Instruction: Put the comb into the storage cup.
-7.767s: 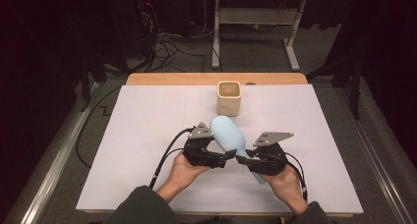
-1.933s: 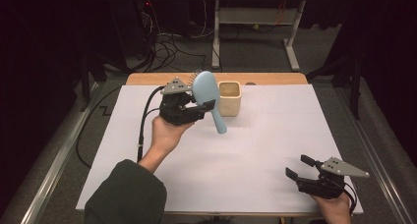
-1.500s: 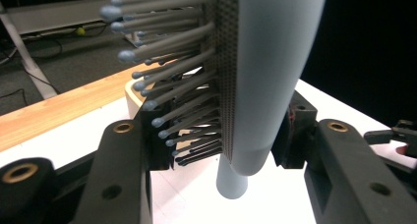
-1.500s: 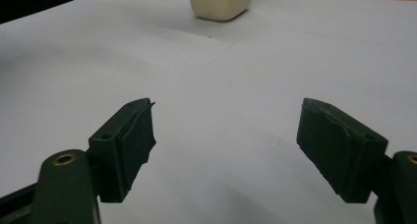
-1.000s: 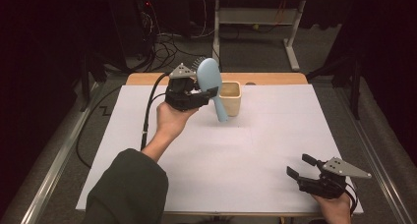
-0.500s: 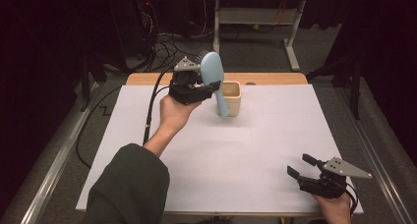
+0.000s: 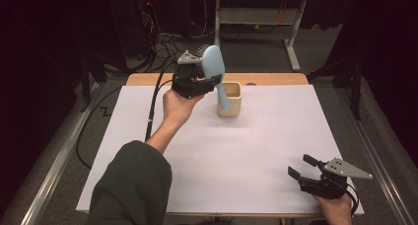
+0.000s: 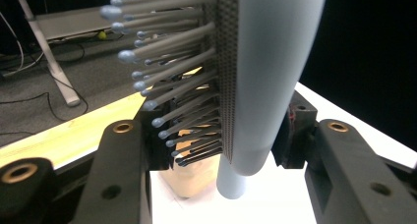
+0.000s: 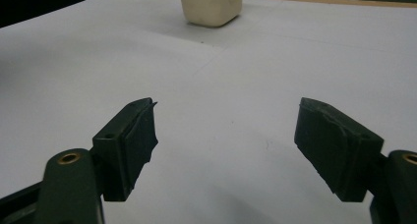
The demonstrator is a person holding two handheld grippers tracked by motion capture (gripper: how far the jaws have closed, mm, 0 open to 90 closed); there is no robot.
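A light blue hairbrush point(image 7: 214, 66) is held almost upright, bristles facing away from the person and handle pointing down. My left gripper point(image 7: 211, 82) is shut on it where the head meets the handle, raised above the far middle of the table. The handle's tip hangs by the near left wall of a cream cup point(image 7: 230, 102); whether it reaches inside I cannot tell. In the left gripper view the hairbrush point(image 8: 268, 71) stands between the jaws of the left gripper point(image 8: 223, 135), with the cup point(image 8: 191, 183) below. My right gripper point(image 7: 299, 166) rests open near the front right corner, holding nothing.
A white sheet point(image 7: 246, 161) covers the table, with a bare wooden strip point(image 7: 276, 79) along the far edge. A black cable point(image 7: 154, 101) trails from the left gripper over the sheet's left part. The right gripper point(image 9: 226, 135) faces the cup point(image 9: 211, 5) across bare sheet.
The left hand has carried the hairbrush a little to the right and up toward the cup, turning it more upright. The right gripper has stayed put, still open.
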